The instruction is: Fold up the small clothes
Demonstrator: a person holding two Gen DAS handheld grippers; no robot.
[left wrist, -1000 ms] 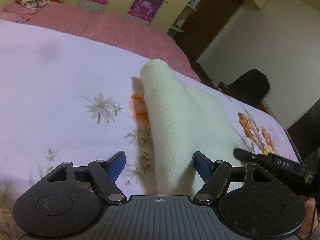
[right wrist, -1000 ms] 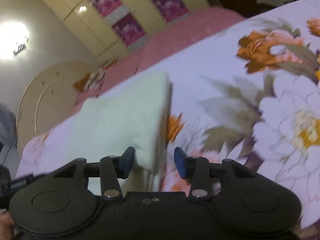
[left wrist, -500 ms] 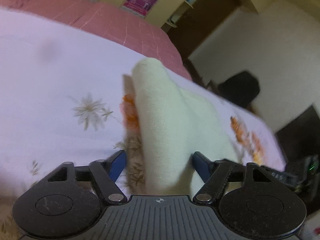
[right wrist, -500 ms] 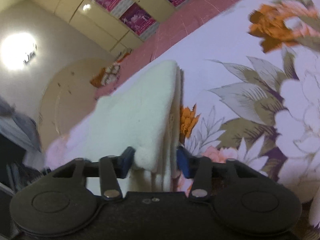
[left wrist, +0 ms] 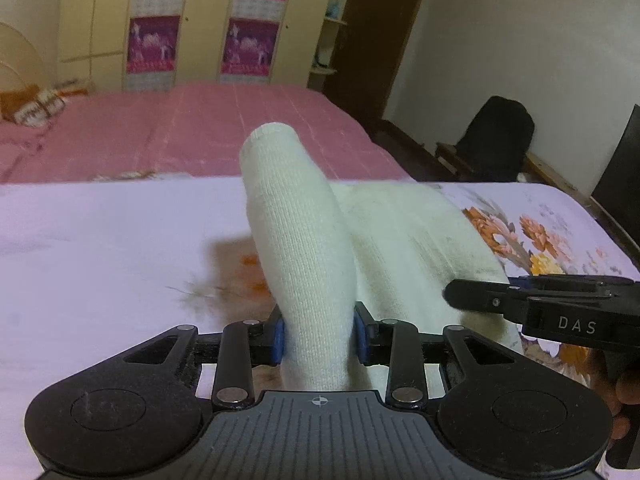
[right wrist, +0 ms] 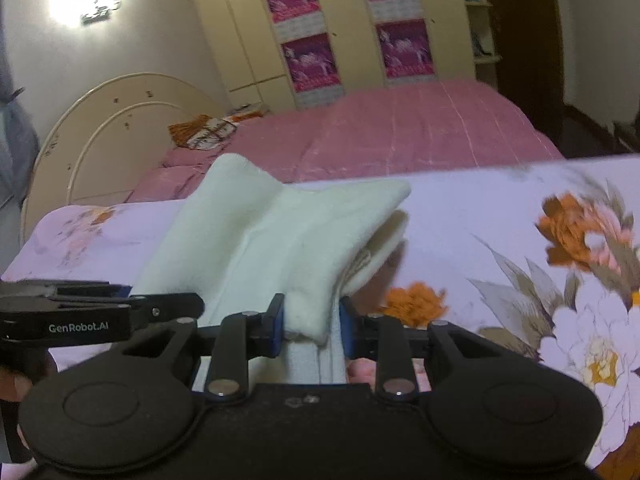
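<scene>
A cream knitted garment (left wrist: 304, 240) lies partly folded on the floral bedsheet (left wrist: 100, 248). My left gripper (left wrist: 319, 334) is shut on its near left edge and lifts it into a raised fold. My right gripper (right wrist: 311, 327) is shut on the near right corner of the same garment (right wrist: 280, 236), also lifted off the sheet. The right gripper shows in the left wrist view (left wrist: 540, 304), and the left gripper in the right wrist view (right wrist: 100, 312), both close beside the cloth. The garment's far part rests on the sheet.
A pink quilt (left wrist: 192, 128) covers the bed beyond the sheet. A wardrobe with purple posters (left wrist: 200, 24) stands behind it. A black chair (left wrist: 496, 136) stands on the right by the wall. A cream round headboard (right wrist: 104, 132) is at the bed's left end.
Both grippers have closed on the garment's near edges and lifted them off the sheet. The cameras have tilted up, so the cloth now stands raised between the fingers.
</scene>
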